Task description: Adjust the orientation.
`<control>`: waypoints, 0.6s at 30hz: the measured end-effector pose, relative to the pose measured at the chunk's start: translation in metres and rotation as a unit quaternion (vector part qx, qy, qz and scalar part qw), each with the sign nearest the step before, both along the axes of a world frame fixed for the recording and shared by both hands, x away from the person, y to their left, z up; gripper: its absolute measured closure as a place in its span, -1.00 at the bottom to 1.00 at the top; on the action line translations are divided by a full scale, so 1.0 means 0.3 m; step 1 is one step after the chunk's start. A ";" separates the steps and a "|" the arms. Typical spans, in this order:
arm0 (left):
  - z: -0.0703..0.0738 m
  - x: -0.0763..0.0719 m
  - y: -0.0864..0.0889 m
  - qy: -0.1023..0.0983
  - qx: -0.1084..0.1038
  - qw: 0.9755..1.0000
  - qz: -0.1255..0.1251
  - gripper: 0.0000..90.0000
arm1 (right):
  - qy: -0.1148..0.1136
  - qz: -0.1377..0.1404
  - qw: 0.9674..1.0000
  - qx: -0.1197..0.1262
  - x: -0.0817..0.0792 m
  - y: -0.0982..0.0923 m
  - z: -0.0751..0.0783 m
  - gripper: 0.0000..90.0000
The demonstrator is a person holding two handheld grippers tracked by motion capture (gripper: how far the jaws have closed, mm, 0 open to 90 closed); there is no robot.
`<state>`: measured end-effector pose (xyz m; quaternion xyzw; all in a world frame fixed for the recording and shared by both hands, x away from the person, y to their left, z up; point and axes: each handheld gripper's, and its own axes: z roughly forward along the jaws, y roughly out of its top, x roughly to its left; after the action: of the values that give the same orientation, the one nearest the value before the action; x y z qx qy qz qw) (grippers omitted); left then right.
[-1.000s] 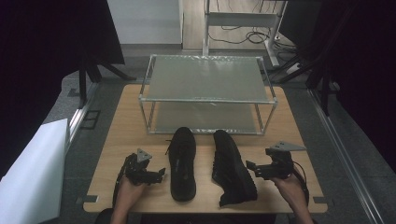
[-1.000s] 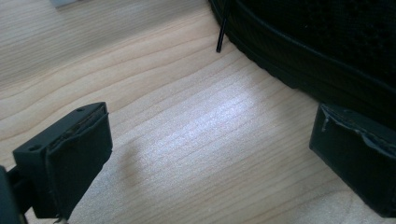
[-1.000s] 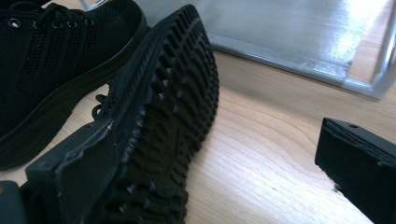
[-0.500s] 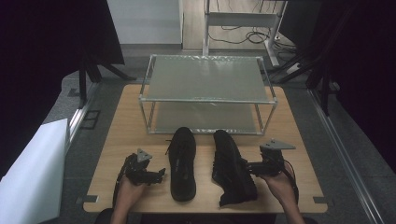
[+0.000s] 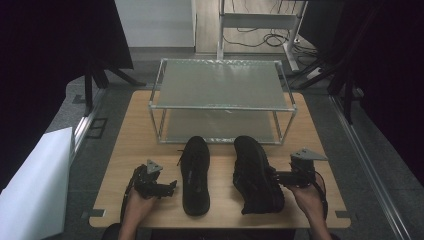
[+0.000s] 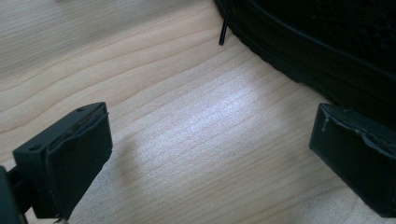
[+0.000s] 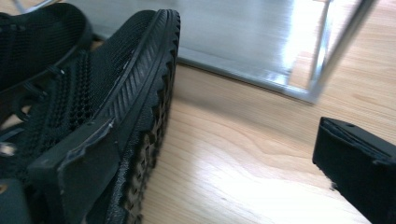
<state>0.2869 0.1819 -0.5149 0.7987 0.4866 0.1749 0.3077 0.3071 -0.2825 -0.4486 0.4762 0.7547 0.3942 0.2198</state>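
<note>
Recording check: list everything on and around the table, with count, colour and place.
shoes: 2, black, side by side on the near half of the table; left shoe lies flat, right shoe tipped on its side
shelf rack: 1, silver frame, two tiers, at the table's far half
table: 1, light wood
white board: 1, off the table's left side
left gripper: 1, black, open, beside the left shoe
right gripper: 1, black, open, at the right shoe's sole
</note>
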 end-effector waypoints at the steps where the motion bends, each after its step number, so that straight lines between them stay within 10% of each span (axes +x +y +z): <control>1: -0.001 0.000 -0.001 0.001 0.000 1.000 0.000 -1.00 | -0.001 -0.005 1.000 -0.002 0.000 -0.008 0.000 -0.95; 18: -0.005 0.002 -0.002 0.006 0.003 1.000 0.002 -1.00 | 0.011 -0.048 0.999 0.018 0.010 -0.110 -0.043 -0.70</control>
<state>0.2876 0.1812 -0.5164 0.7999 0.4890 0.1725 0.3023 0.3100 -0.3156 -0.4616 0.5202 0.7261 0.3915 0.2211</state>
